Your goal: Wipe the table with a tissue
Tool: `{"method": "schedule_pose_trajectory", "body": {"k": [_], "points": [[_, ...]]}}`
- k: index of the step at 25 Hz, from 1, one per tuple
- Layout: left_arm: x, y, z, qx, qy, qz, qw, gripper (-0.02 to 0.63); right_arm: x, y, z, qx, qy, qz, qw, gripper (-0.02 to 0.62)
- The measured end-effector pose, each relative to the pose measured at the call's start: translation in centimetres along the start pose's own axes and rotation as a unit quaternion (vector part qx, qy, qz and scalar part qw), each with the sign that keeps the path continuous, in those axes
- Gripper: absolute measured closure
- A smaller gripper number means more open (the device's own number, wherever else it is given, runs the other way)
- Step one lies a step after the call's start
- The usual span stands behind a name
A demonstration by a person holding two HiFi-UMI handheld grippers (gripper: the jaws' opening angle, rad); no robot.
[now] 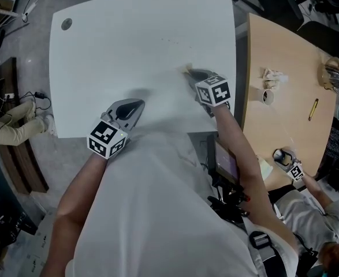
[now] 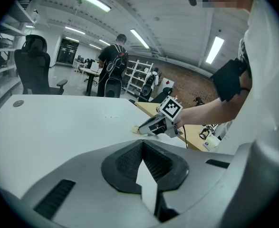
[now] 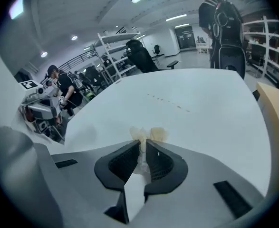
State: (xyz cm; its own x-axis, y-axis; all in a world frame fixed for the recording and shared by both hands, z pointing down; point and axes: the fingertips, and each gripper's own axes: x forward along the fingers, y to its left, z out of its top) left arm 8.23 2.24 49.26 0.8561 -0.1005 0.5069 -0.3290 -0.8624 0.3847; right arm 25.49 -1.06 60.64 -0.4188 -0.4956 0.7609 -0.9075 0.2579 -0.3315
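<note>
R gripper (image 3: 143, 148): jaws nearly together, pinching a crumpled tissue (image 3: 149, 135) w/ a tuft poking past the tips, prob. so the wad and not the plastic meets the white table (image 1: 100, 51). It tilts down, tissue on the tabletop centre-right in head view, near the table's right edge. A row of small specks (image 3: 170, 102) lies further up, well apart, likely still to wipe. L gripper (image 2: 142, 145): jaws together, nothing btwn them. It sits at the near edge, lower centre, apparently parked clear of the wipe path.
</note>
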Motion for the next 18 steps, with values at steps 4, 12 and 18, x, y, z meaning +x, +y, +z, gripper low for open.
{"method": "schedule_pose_trajectory", "body": {"k": [4,12,18], "points": [[-0.4,0.4,0.2,-0.003,-0.004,0.005,1.0000,0.600,-1.0,0.4,2.3,0.054,-0.043,0.058,0.996,0.543],[-1.0,0.8,-0.4,-0.006,-0.004,0.013,0.9999,0.600,-2.2,-10.7,7.3,0.057,-0.103,-0.090,0.989,0.543],[-1.2,1.3,-0.5,-0.009,-0.004,0.021,0.9997,0.600,-0.6,-11.7,6.4,0.023,-0.075,-0.117,0.990,0.543]]}}
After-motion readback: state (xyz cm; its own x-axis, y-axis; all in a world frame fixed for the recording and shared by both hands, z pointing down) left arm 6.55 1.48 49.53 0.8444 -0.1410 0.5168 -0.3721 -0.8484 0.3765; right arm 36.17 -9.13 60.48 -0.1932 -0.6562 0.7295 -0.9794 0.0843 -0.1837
